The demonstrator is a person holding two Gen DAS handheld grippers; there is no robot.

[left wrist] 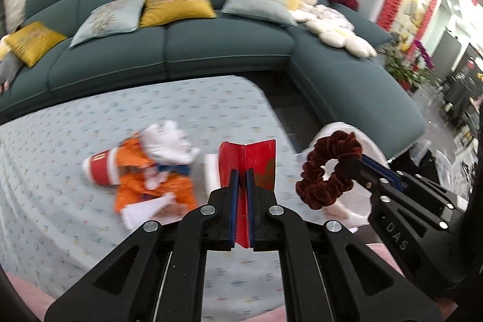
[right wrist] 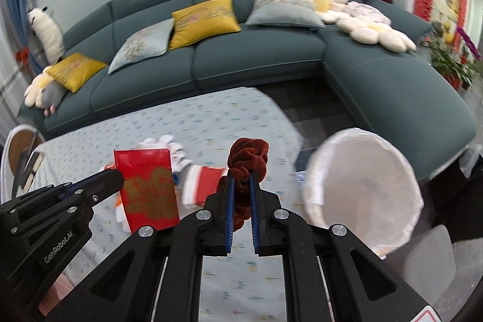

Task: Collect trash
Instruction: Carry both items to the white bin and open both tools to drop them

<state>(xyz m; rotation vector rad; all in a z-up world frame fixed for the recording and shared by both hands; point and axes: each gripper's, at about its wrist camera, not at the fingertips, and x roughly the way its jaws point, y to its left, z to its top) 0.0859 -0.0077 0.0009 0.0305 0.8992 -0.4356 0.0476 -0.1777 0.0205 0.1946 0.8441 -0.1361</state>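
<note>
The left gripper [left wrist: 242, 180] is clamped narrow on a red envelope [left wrist: 253, 162], which stands upright between the blue pads and shows a gold design on its broad face in the right wrist view [right wrist: 148, 189]. The right gripper [right wrist: 242, 180] is pinched tight on a dark red velvet scrunchie [right wrist: 246, 162]; in the left wrist view the loop [left wrist: 327, 168] hangs off its fingertips at about 3 o'clock from the envelope, apart from it.

Outward from the left gripper, at 9 to 10 o'clock, a pile of trash lies on the patterned table [left wrist: 181, 104]: a red and white paper cup [left wrist: 101, 168] on its side, an orange wrapper [left wrist: 151, 183] and crumpled white tissue [left wrist: 169, 144], all touching. Bare cloth lies beyond the pile up to the table's far edge and its rounded corner at 1 o'clock.

From the right gripper, a white-lined bin [right wrist: 362, 186] stands at 3 o'clock, just past the table's right edge, its mouth tilted toward the camera. A dark strip of floor separates table and bin from the teal sofa [right wrist: 256, 56], which wraps from 10 o'clock round to 3 o'clock.
</note>
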